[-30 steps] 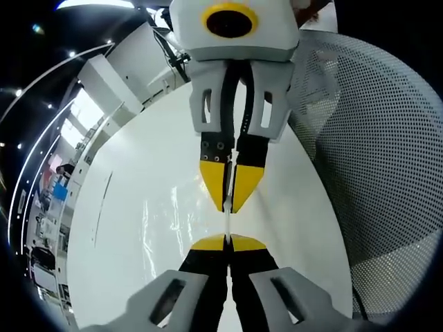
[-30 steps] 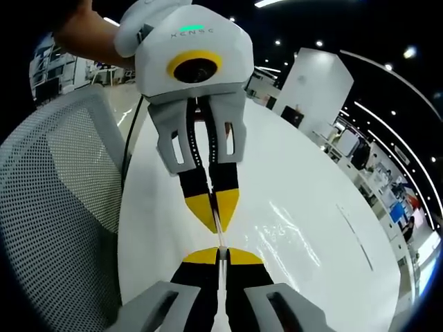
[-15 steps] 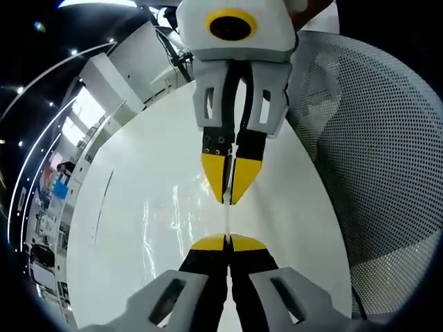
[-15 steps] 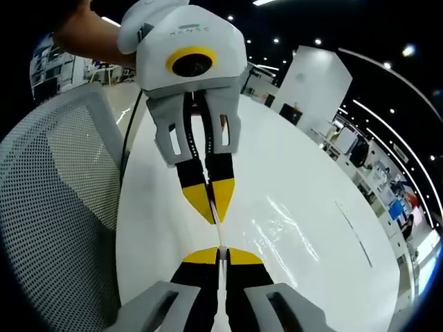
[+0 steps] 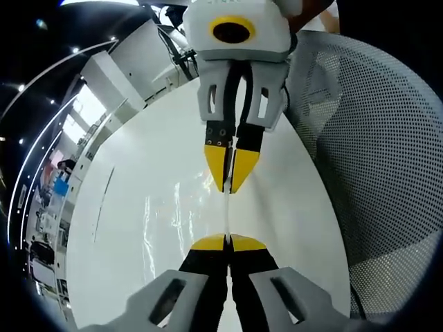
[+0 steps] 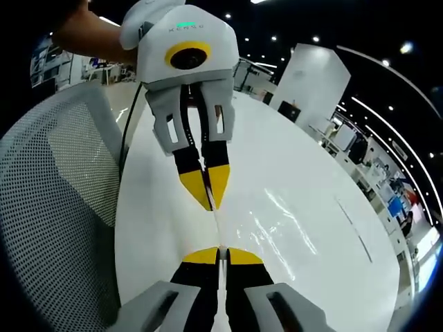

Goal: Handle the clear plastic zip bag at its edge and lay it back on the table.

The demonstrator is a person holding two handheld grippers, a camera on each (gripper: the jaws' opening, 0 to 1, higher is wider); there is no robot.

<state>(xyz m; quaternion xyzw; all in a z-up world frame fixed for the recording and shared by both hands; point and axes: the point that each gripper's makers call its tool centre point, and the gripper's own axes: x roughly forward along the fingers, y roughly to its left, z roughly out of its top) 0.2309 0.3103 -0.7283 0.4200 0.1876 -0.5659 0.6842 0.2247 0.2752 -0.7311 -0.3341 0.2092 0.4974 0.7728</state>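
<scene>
Two handheld grippers face each other tip to tip above a glossy white table (image 5: pixel 138 228), with a clear plastic zip bag (image 5: pixel 228 211) stretched between them. The bag is the landmark here. It is seen edge-on as a thin, pale, nearly invisible strip, held off the table and running straight from one set of yellow tips to the other.

In the left gripper view, the left gripper (image 5: pixel 228 243) rises below the bag, its jaws pressed together on the near end of the bag's edge. At the far end of the bag, the right gripper (image 5: pixel 230 188) points back toward it, jaws likewise pinched closed on the edge.

The right gripper view mirrors this: the right gripper (image 6: pixel 220 256) clamps the near end of the zip bag (image 6: pixel 217 225), and the left gripper (image 6: pixel 208 202) clamps the far end, a person's hand (image 6: pixel 90 34) behind it.

The bag's long axis lies along the line joining the two grippers, so neither is nearer; each holds one end. The table lies directly beneath the bag, with bright ceiling reflections streaked beside it. A grey mesh chair back (image 5: pixel 387 152) stands at the table's edge, off to one side of the bag.

Laying the bag down likely calls for both grippers to lower together, keeping that axis level, then let go.
</scene>
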